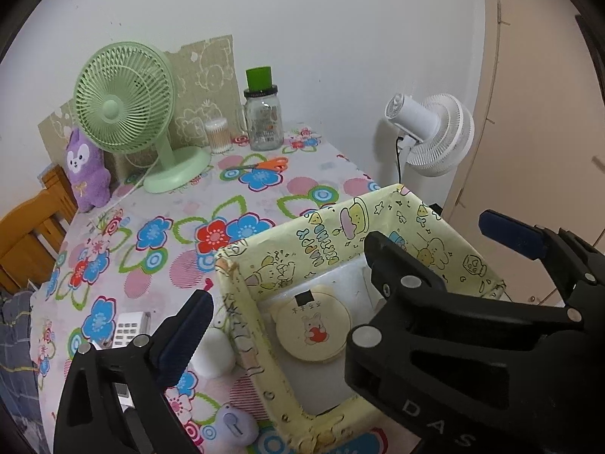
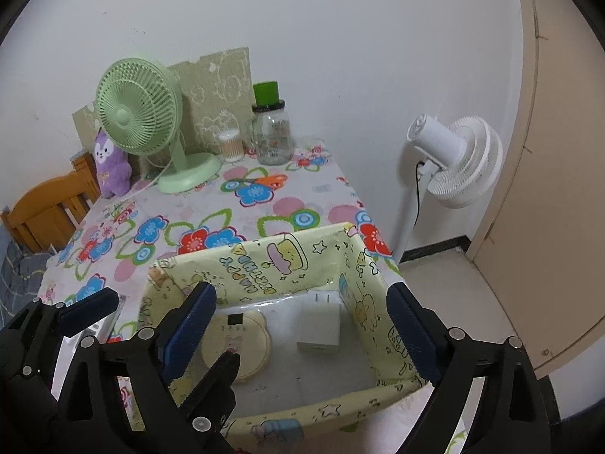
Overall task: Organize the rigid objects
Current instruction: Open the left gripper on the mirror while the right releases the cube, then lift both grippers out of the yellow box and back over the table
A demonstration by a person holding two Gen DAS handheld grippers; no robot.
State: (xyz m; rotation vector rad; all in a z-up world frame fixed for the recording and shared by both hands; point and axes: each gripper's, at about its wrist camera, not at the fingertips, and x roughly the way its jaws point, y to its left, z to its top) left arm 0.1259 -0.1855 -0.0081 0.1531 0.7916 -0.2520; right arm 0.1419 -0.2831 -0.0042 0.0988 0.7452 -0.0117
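A: Both tongs, left tongs (image 1: 340, 261) and right tongs (image 2: 302, 329), are seen spread wide, nothing held. What is left?

B: The white remote (image 1: 126, 329) lies on the bench (image 1: 264, 196), just left of the paper box (image 1: 242, 325). It is judged light, stiff and slick; its long sides should be gripped mid-length.

A: And the box?

B: A round compact (image 2: 236, 344) and white charger (image 2: 321, 329) are already inside.

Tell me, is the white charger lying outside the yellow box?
No, the white charger lies on the floor of the yellow box, beside the round cream case.
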